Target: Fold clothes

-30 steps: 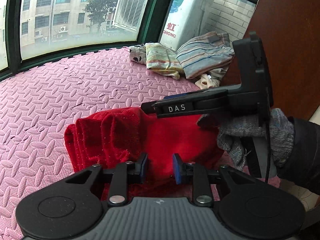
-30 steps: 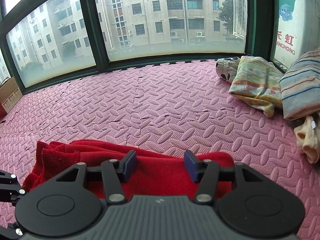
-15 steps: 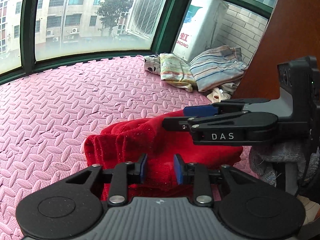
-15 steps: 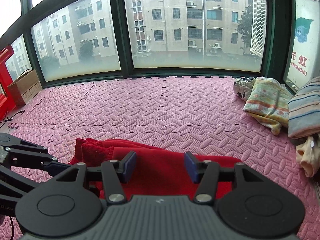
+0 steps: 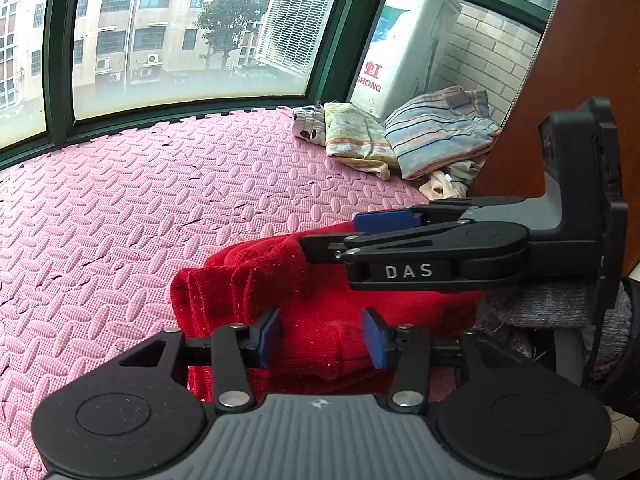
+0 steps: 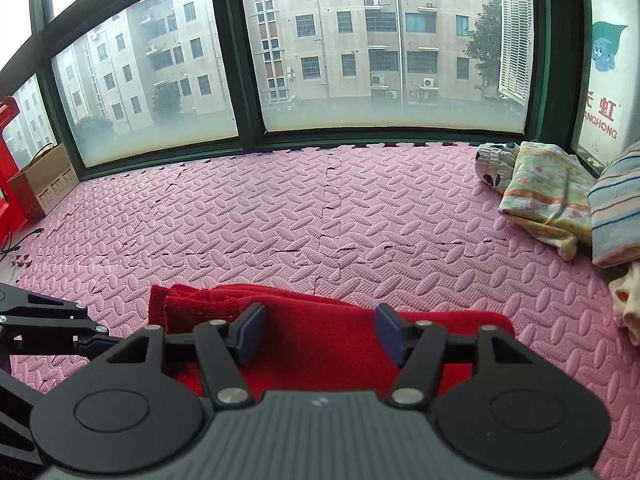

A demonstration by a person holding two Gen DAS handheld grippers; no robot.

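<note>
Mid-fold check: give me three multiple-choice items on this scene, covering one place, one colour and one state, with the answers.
1. Where does the pile of folded striped and patterned clothes lie on the pink foam mat?
A. far right corner
B. far left corner
C. middle

2. What colour is the knitted garment under the grippers?
A. blue
B. red
C. grey

3. How do the left gripper jaws stand?
A. shut on cloth
B. open
C. hidden

Answers: 1 A, the pile sits by the right wall; 2 B, the knit is plainly red; 3 B, a clear gap shows between the blue pads, as on the right gripper.
</note>
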